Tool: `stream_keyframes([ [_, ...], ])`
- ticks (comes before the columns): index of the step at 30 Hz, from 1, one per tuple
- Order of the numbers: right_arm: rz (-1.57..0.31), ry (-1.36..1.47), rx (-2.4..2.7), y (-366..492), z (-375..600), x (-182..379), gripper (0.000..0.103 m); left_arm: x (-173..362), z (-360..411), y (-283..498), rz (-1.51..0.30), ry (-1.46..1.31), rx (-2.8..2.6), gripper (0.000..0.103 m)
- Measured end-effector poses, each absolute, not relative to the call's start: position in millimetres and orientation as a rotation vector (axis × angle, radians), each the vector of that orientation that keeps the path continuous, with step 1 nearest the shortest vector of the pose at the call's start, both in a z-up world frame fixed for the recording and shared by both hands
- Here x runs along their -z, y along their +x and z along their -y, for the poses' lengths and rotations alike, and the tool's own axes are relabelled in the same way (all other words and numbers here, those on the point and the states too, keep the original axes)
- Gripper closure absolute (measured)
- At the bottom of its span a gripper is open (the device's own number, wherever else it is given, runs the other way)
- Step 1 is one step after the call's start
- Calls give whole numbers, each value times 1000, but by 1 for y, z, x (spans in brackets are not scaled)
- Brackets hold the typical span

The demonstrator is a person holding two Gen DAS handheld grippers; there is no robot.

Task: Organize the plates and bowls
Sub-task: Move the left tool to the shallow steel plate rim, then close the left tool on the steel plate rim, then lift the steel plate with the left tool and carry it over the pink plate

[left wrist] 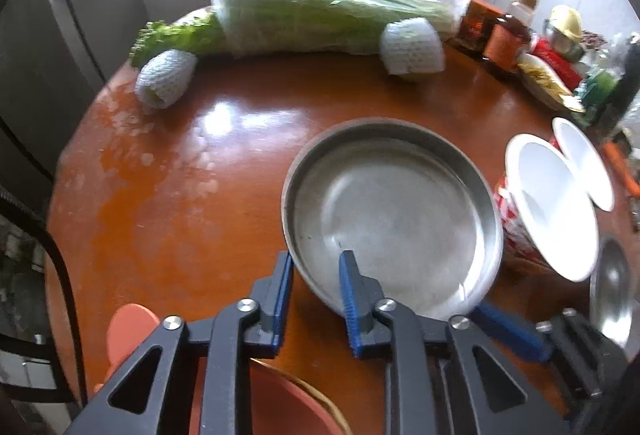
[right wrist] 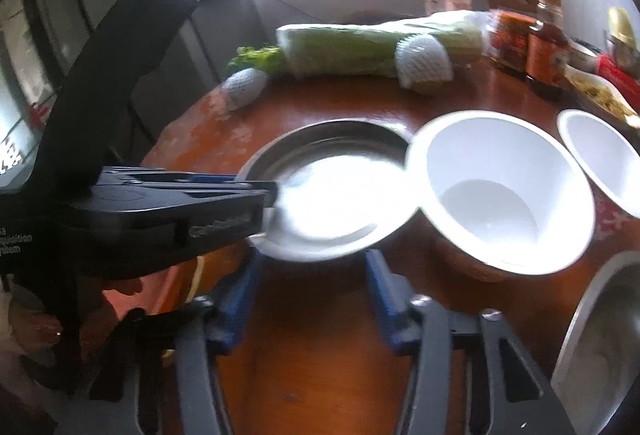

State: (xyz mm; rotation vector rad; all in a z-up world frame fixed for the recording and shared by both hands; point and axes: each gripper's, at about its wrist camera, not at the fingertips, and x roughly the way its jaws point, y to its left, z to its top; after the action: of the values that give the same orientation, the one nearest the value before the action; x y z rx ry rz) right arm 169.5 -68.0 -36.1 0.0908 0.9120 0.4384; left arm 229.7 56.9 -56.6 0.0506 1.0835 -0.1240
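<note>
A steel plate (left wrist: pixel 394 211) rests on the brown round table (left wrist: pixel 192 195). My left gripper (left wrist: pixel 318 275) straddles its near rim, one blue finger outside and one inside, jaws apart and not clamped. In the right wrist view the same plate (right wrist: pixel 332 195) glares white, with the left gripper's black body on its left edge. My right gripper (right wrist: pixel 314 275) is open and empty just in front of the plate. Two white bowls with red patterned sides (left wrist: pixel 552 203) (left wrist: pixel 584 159) stand right of the plate; they also show in the right wrist view (right wrist: pixel 500 191) (right wrist: pixel 604 163).
A bagged celery bunch (left wrist: pixel 320 19) and two foam-netted fruits (left wrist: pixel 166 77) (left wrist: pixel 412 49) lie at the table's far side. Jars and bottles (left wrist: pixel 504 35) crowd the far right. Another steel dish (right wrist: pixel 600 351) sits at the near right. An orange bowl (left wrist: pixel 280 403) lies under my left gripper.
</note>
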Motion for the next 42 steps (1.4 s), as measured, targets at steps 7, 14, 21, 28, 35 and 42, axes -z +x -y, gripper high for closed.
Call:
stream_keyframes([
  [7,-963,182,-442,161,73,41,48,59,-66,231,-1085,65,29,79],
  [14,-943,275,-328,173,92,38,42,65,-73,237,-1101,74,-15,78],
  [21,-919,151,-330,180,77,43,50,65,-75,237,-1102,61,24,85],
  [28,-891,116,-358,180,74,39,55,56,-84,228,-1068,31,20,85],
  [35,-845,127,-381,169,72,21,55,31,-94,208,-1000,-4,36,85],
  [42,-788,118,-392,160,68,1,55,12,-98,197,-946,-22,35,85],
])
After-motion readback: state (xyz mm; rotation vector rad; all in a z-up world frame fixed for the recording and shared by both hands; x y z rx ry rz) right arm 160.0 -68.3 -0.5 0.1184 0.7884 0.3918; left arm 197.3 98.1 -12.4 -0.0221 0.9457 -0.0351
